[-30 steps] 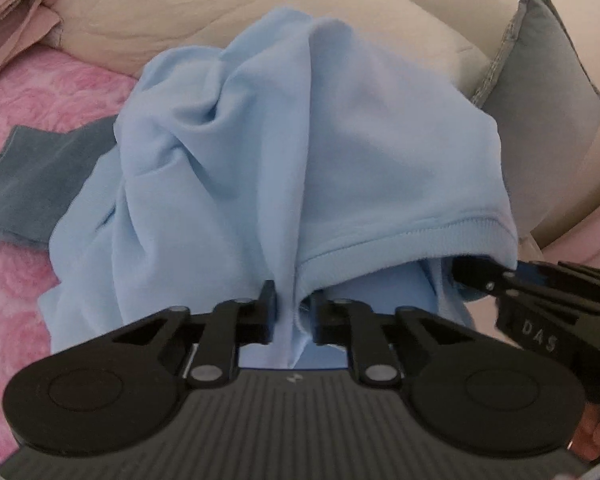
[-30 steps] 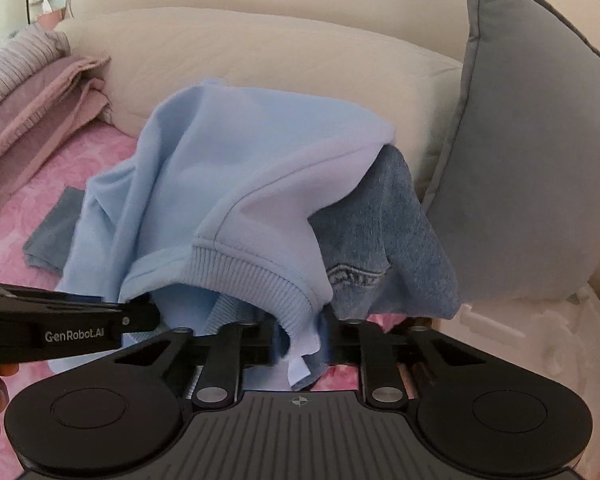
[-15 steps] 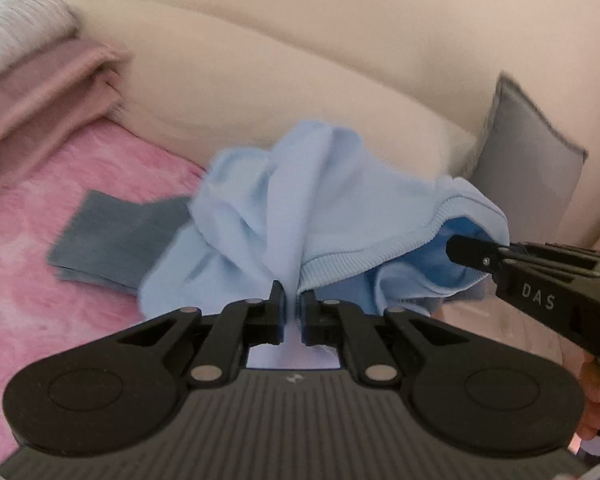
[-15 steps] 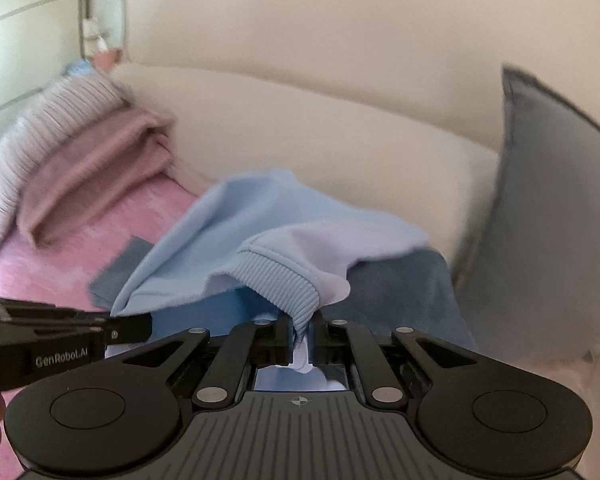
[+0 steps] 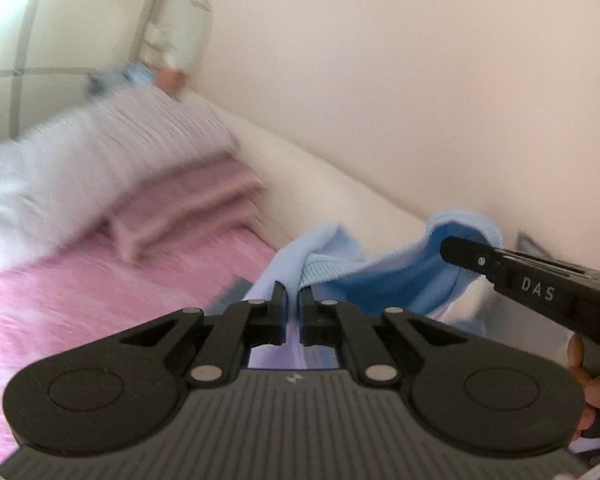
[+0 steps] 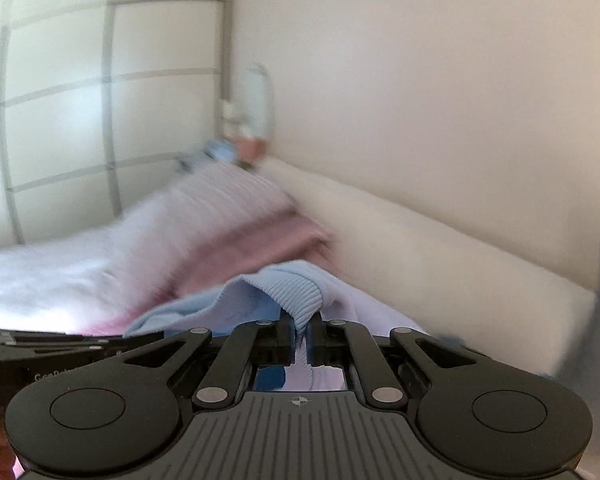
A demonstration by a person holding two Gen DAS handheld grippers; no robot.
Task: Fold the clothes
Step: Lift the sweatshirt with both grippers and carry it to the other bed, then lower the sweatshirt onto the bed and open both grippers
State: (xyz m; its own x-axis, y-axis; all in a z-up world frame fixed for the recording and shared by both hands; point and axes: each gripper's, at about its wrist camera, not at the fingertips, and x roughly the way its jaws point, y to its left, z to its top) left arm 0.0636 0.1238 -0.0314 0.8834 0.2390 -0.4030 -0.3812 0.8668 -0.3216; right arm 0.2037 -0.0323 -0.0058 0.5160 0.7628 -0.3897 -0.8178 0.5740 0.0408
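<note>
Folding has barely begun, by the look of it: the left tool [image 5: 294, 300] and right tool [image 6: 300, 330] each pinch the ribbed hem of the light blue sweatshirt [image 5: 400, 276], held up above the pink bed [image 5: 100, 292]; spreading flat and every fold remain.

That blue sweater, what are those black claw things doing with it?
A person holds two grippers and is lifting the light blue sweatshirt above the pink bed cover to fold it. The left gripper is shut on one part of its ribbed hem, and the right gripper is shut on another part. Folded pink clothes are stacked behind, blurred.
</note>
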